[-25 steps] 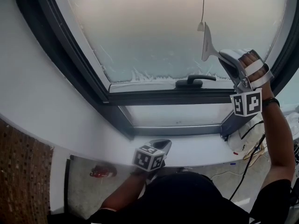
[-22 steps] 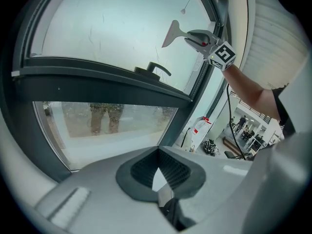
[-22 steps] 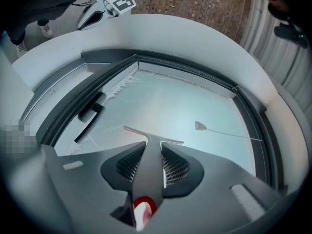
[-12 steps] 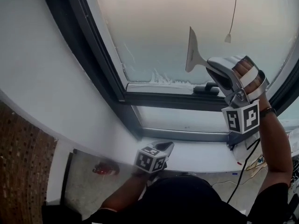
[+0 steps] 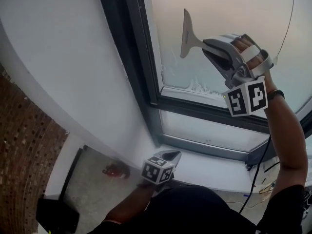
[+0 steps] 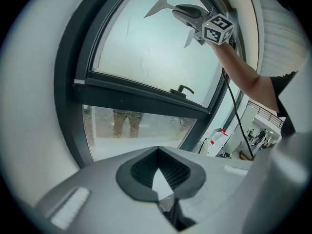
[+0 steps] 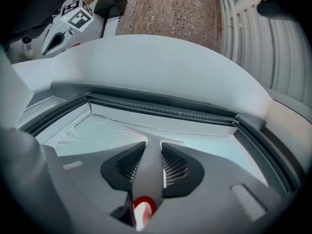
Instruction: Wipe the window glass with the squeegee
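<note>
Grey squeegee [image 5: 187,33] pinched in right gripper [image 5: 214,50] | blade against window glass [image 5: 229,13], near left frame [image 5: 134,57] | left gripper [image 5: 170,155] pressed together, empty

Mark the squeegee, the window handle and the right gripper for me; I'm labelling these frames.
squeegee [image 5: 185,33]: head view, middle of the blade.
window handle [image 6: 181,89]: left gripper view, on its lever.
right gripper [image 5: 209,47]: head view, at the jaw tips clamping the squeegee.
</note>
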Demonstrator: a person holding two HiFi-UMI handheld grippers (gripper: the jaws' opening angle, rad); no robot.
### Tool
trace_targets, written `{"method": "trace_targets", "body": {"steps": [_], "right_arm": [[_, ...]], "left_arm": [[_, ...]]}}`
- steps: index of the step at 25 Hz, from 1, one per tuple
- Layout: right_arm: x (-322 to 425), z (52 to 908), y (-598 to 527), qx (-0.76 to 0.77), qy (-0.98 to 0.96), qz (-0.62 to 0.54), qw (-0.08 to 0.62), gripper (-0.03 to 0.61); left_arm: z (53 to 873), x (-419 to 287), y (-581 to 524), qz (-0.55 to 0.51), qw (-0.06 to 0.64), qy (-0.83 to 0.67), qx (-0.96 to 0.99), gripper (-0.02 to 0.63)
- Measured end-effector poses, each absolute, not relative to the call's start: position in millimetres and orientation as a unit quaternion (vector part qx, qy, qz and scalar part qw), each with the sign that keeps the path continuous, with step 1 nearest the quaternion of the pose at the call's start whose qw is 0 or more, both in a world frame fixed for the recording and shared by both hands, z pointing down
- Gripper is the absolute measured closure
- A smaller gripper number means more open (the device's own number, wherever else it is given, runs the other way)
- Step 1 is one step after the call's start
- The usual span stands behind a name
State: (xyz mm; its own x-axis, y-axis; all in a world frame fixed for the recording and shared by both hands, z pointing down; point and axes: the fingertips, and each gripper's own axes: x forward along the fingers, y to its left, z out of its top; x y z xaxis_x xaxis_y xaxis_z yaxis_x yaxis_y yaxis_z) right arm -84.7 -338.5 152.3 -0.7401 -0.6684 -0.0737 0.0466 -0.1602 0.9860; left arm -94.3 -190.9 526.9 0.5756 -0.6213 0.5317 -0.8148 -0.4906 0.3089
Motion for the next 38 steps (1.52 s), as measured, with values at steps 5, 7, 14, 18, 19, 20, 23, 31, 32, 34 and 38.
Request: {"method": "trace_targets", "body": {"steps": [5, 7, 14, 18, 19, 20, 23, 31, 32, 34, 38], "right_arm": [[-135, 131, -362, 0.251, -0.584, -0.731, 0.247, 0.454], [-150, 121, -366, 0.252, -0.578, -0.738, 0.24, 0.454], [-168, 107, -379, 0.248, -0.555, -0.754, 0.25, 0.454], [-158, 99, -381, 0.257, -0.554, -0.749, 0.256, 0.456], [-154, 98, -380, 0.259, -0.553, -0.749, 0.257, 0.456], [-150, 98, -380, 0.26, -0.552, -0.749, 0.259, 0.456], [-136, 99, -379, 0.262, -0.553, -0.744, 0.268, 0.456], [-80, 95, -371, 0.271, -0.556, -0.729, 0.294, 0.456], [-72, 94, -369, 0.272, -0.557, -0.727, 0.297, 0.456], [-56, 93, -367, 0.275, -0.559, -0.721, 0.303, 0.454], [-25, 90, -363, 0.277, -0.57, -0.707, 0.314, 0.454]], "left_arm": [[525, -118, -189, 0.172, 0.273, -0.441, 0.837, 0.614], [524, -123, -189, 0.17, 0.273, -0.444, 0.837, 0.614], [523, -138, -190, 0.163, 0.277, -0.451, 0.833, 0.614], [522, -139, -192, 0.161, 0.277, -0.447, 0.835, 0.614], [522, -138, -193, 0.161, 0.276, -0.445, 0.837, 0.614], [522, -136, -194, 0.162, 0.275, -0.443, 0.838, 0.614], [522, -128, -195, 0.166, 0.273, -0.433, 0.843, 0.614], [522, -99, -194, 0.176, 0.267, -0.405, 0.857, 0.614], [522, -95, -194, 0.177, 0.265, -0.401, 0.859, 0.614], [523, -88, -194, 0.18, 0.265, -0.395, 0.861, 0.614], [525, -72, -196, 0.184, 0.264, -0.385, 0.865, 0.614]]}}
